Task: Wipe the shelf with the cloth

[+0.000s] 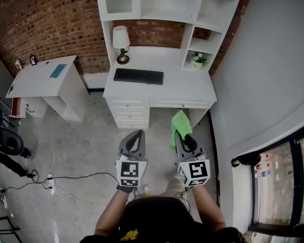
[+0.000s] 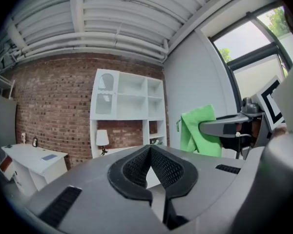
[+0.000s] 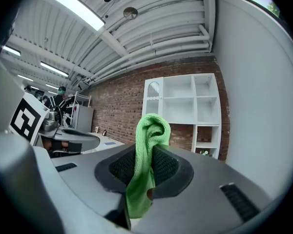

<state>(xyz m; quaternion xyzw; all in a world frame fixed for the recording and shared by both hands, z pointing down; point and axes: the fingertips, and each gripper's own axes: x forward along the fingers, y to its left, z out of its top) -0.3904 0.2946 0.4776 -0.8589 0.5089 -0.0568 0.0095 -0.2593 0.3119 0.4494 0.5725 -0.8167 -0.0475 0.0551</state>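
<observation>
A green cloth (image 1: 179, 127) hangs from my right gripper (image 1: 183, 138), which is shut on it; the cloth (image 3: 145, 165) sticks up between the jaws in the right gripper view. My left gripper (image 1: 135, 137) is shut with nothing in it, its pads (image 2: 136, 168) pressed together. Both grippers are held in front of the white desk (image 1: 182, 87), well short of it. The white shelf unit (image 1: 192, 14) rises above the desk, also seen as the shelf unit (image 2: 128, 111) and the shelf unit (image 3: 183, 113). From the left gripper view the cloth (image 2: 198, 130) shows at the right.
On the desk stand a black keyboard (image 1: 138, 76), a lamp (image 1: 121, 43) and a small potted plant (image 1: 197, 59). A second white table (image 1: 45, 80) stands at the left. Cables and a power strip (image 1: 53, 184) lie on the floor. A grey wall (image 1: 273, 75) runs along the right.
</observation>
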